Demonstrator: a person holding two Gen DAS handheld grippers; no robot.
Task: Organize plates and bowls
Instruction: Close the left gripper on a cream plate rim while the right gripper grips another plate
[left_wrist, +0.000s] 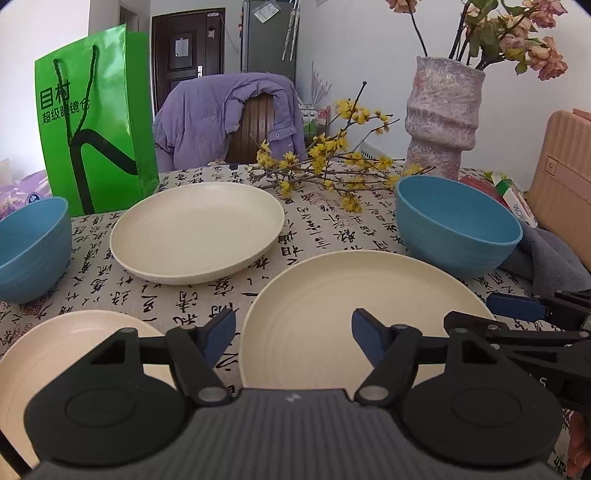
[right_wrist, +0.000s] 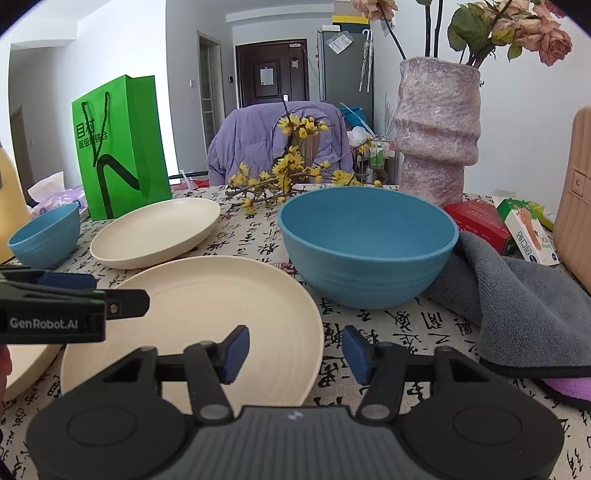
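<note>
Three cream plates and two blue bowls stand on the calligraphy-print tablecloth. My left gripper (left_wrist: 293, 332) is open over the left rim of the nearest cream plate (left_wrist: 351, 295), pads clear of it. My right gripper (right_wrist: 295, 349) is open at the same plate's (right_wrist: 192, 306) right rim, with the edge between its jaws but untouched. Behind that plate sits a large blue bowl (right_wrist: 365, 243). A second plate (left_wrist: 195, 232) lies farther back, and a third plate (left_wrist: 55, 343) is near left. The other blue bowl (left_wrist: 29, 243) stands at the far left.
A green paper bag (left_wrist: 96, 122) stands at the back left. A yellow flower branch (left_wrist: 325, 166) lies beside a tall pink vase (left_wrist: 439, 114). A grey cloth (right_wrist: 517, 295) and boxes (right_wrist: 480, 221) fill the right. A chair draped with a purple jacket (left_wrist: 221, 114) stands behind the table.
</note>
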